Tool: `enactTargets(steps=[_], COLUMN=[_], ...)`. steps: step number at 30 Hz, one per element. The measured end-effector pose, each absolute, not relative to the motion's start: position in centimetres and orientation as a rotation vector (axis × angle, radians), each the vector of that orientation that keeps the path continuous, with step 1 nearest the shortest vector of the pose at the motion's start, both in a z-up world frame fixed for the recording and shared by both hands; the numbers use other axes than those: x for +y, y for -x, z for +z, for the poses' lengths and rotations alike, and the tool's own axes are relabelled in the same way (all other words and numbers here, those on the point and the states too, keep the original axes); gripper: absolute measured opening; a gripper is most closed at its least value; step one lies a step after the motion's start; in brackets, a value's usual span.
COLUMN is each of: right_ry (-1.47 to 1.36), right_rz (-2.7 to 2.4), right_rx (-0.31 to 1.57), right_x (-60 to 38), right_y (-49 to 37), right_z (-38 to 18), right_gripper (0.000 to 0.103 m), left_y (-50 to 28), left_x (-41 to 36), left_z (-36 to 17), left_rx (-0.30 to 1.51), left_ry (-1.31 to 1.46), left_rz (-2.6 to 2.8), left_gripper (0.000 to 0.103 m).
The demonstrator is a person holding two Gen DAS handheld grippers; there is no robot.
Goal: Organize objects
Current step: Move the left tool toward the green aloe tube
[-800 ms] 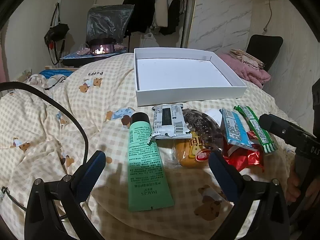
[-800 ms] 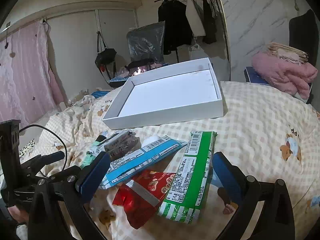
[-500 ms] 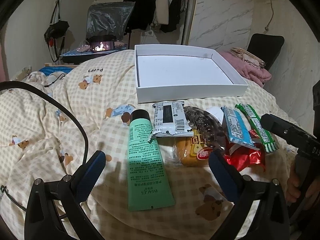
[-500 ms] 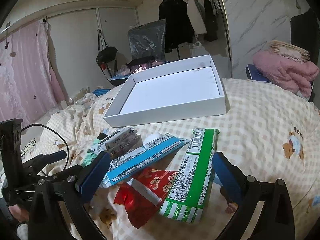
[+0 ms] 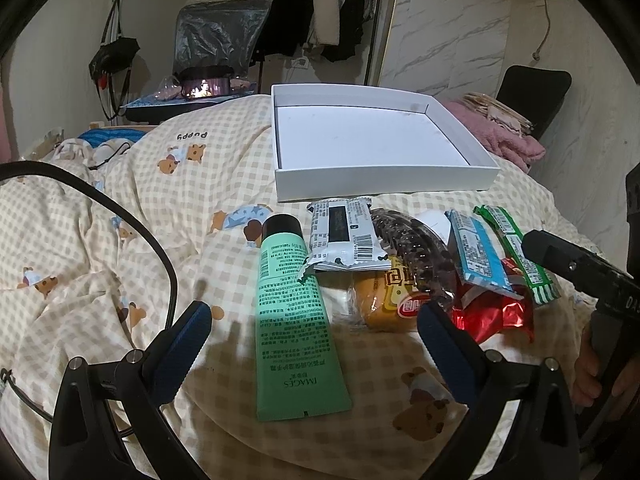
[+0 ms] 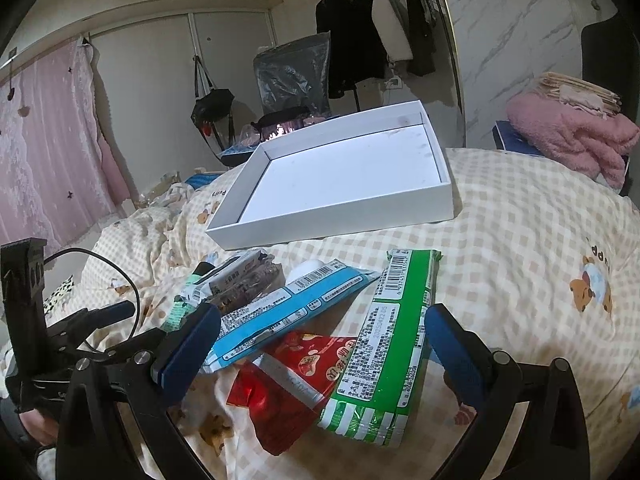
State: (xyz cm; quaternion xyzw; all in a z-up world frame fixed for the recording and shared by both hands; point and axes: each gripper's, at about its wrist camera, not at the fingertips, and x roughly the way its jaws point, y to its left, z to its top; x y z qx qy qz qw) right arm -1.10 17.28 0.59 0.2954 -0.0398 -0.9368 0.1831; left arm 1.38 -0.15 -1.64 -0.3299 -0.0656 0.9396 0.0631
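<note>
Hovering wide-open, empty left tongs (image 5: 314, 330), right tongs (image 6: 322, 342), crinkly foil packets (image 6: 384, 344), rectangular white box (image 5: 380, 182)

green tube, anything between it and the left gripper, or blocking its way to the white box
Nothing visible blocks the open left gripper; the green tube lies between its jaws. A grey snack packet overlaps the tube's cap end, lying toward the empty white box.

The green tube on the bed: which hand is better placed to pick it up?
Probably the left. The left tool is open with the green tube lying right between its fingers. The right tool hangs open over the green packet further away.
</note>
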Motion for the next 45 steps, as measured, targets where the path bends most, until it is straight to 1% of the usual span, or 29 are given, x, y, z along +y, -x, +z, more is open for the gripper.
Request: enactTargets(steps=[5,11,20,45], right_ry=[-0.826,-0.839,-0.802,-0.847], right_rz=[-2.662,-2.657,-2.698,-2.669], right_rx=[-0.123,-0.195,-0.243,-0.2], right_x=[17.5,18.2,19.2,18.3], right_y=[1.1,1.3,1.3,1.7], right_z=[0.6,0.6,1.1,0.3], right_gripper=[0.102,0.102,0.102,0.102], left_y=[-1.4,-1.1,-1.1,-0.8], left_x=[-0.1,-0.3,-0.3,-1.0], left_z=[-1.7,-1.9,-2.0,-1.9], left_rx=[-0.199,-0.209,-0.217,-0.291], left_ry=[1.008,1.027,1.035,1.05], left_rz=[2.839,2.838,2.833,2.806], left_gripper=[0.102,0.102,0.103,0.102])
